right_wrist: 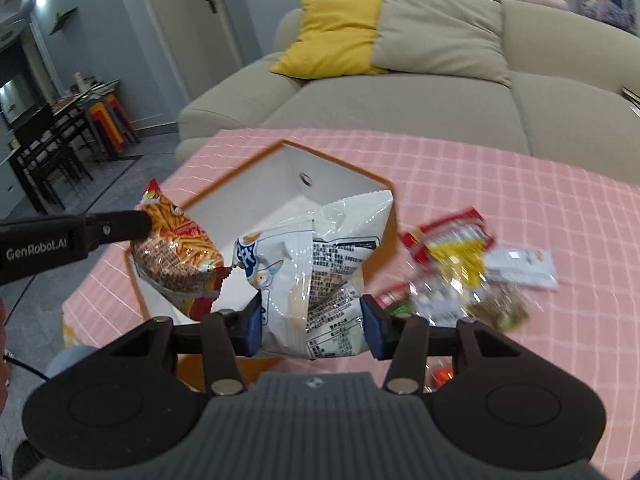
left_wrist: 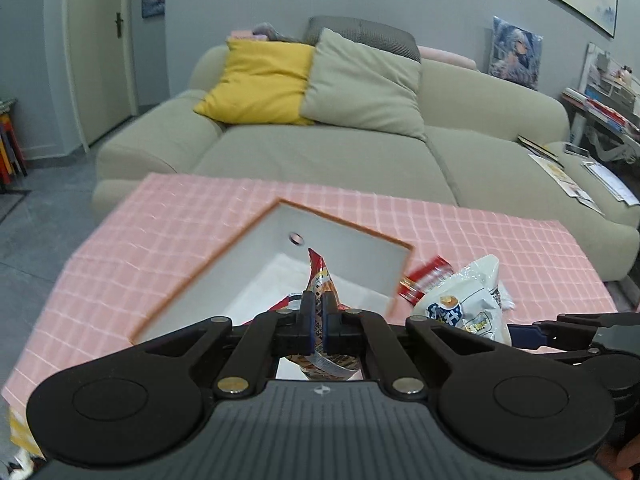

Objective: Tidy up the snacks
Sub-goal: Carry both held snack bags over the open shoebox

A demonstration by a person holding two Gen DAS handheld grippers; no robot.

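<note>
An orange snack bag [right_wrist: 176, 252] is gripped by the closed jaws of the left gripper [left_wrist: 318, 316] above the white box [right_wrist: 340, 184]. A white snack bag [right_wrist: 316, 276] is held between the jaws of the right gripper [right_wrist: 312, 330]. More snacks [right_wrist: 460, 272] are seen at 3 o'clock of the box, on the pink-clothed counter [right_wrist: 520, 200].

The right gripper [right_wrist: 312, 322] clamps a white snack bag [right_wrist: 320, 256] above the white box [right_wrist: 340, 178]. Left of it, the left gripper [right_wrist: 140, 224] pinches an orange snack bag [right_wrist: 176, 252].

Snack pile [right_wrist: 472, 272] right of box [right_wrist: 336, 168]
</note>
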